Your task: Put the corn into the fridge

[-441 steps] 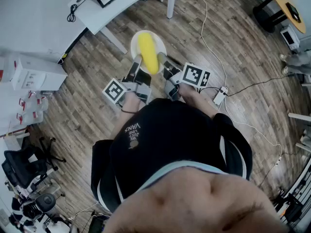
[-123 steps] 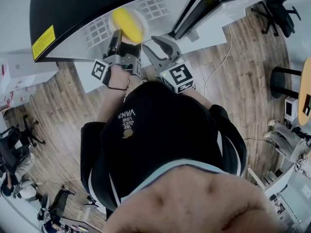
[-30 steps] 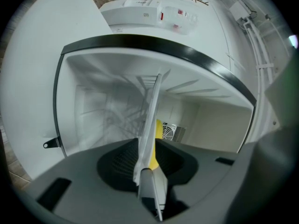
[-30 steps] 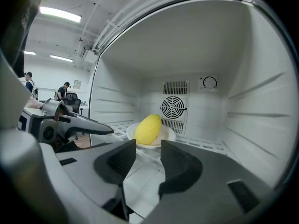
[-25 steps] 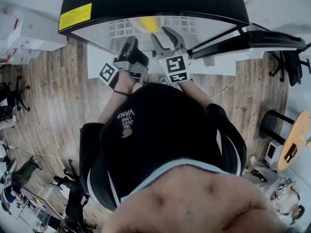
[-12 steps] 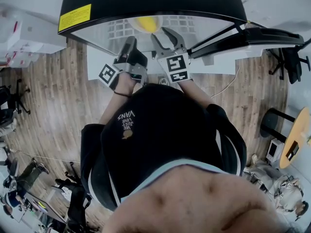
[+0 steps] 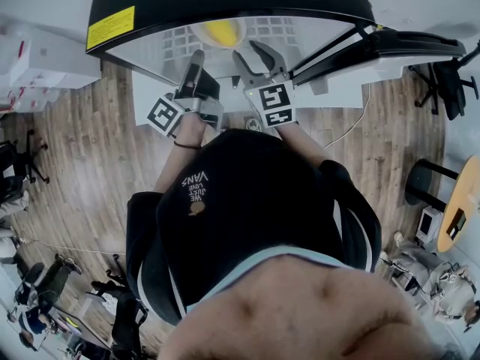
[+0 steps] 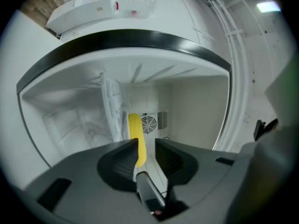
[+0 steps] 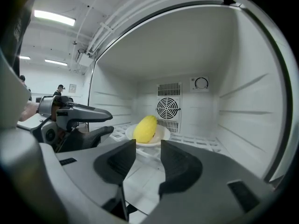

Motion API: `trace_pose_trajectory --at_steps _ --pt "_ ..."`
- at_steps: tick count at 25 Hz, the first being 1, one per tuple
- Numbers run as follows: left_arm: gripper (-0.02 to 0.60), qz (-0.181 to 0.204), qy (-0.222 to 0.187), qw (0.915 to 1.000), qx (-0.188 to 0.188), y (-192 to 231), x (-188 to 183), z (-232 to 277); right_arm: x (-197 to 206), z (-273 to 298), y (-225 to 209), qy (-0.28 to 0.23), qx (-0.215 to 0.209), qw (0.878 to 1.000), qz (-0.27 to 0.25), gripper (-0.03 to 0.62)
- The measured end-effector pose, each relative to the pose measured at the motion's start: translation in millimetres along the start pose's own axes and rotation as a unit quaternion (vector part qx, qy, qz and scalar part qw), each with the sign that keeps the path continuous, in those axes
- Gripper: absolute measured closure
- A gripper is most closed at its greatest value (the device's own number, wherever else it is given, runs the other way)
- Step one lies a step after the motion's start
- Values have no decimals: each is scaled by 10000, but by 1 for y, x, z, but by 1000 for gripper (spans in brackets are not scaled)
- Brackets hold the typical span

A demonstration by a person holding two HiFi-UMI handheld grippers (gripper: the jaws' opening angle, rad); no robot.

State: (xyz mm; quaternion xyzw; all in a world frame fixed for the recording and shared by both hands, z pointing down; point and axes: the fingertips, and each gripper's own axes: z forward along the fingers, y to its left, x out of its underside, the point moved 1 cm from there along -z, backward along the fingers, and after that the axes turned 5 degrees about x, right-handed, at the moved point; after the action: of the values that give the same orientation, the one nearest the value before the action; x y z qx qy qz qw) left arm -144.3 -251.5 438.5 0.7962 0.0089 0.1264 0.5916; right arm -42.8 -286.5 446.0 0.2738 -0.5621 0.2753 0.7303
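The yellow corn (image 9: 145, 128) lies on a white plate (image 9: 161, 136) on the wire shelf inside the open fridge compartment, in front of the fan grille. From the head view the corn (image 7: 222, 30) shows just under the fridge's black top. My right gripper (image 9: 148, 149) is open, short of the plate, with nothing between its jaws. My left gripper (image 9: 110, 123) stands open at the left of the compartment, also holding nothing. In the left gripper view the picture is rolled sideways: the corn (image 8: 136, 134) stands on end beyond the open gripper (image 8: 141, 146), beside the plate (image 8: 110, 107).
White fridge walls close in on both sides, with the round fan grille (image 9: 168, 107) at the back. The shelf (image 9: 198, 143) runs right of the plate. The fridge door (image 7: 409, 47) hangs open at the right. Wooden floor and white boxes (image 7: 41, 58) lie to the left.
About five seconds ago my left gripper carried the plate with the corn; now the plate rests on the shelf, free of both grippers. Over the last second almost nothing has moved.
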Motion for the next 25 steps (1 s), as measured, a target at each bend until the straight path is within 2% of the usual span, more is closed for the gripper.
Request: trace_pose_trajectory --at_steps 5,9,12,14,18,25 --pt "491 645 293 9975 70 -13 4 3 0 -8 0 -25 67 10000 -4 439" --pt "491 1222 604 9907 2 -15 13 1 -1 -14 0 -38 112 9999 15 439" --pt "491 1924 787 9781 -123 -17 13 -2 0 -18 -1 -40 135 9999 30 439" --pt "491 2249 876 9703 -134 -20 13 -3 -1 -21 0 -56 143 9999 55 439" --pt "491 2574 995 9612 -45 -25 15 -4 0 -25 0 -87 161 9998 33 439" --pt "491 3261 1371 9353 -78 -27 23 -6 -1 -31 2 -114 152 9998 43 439"
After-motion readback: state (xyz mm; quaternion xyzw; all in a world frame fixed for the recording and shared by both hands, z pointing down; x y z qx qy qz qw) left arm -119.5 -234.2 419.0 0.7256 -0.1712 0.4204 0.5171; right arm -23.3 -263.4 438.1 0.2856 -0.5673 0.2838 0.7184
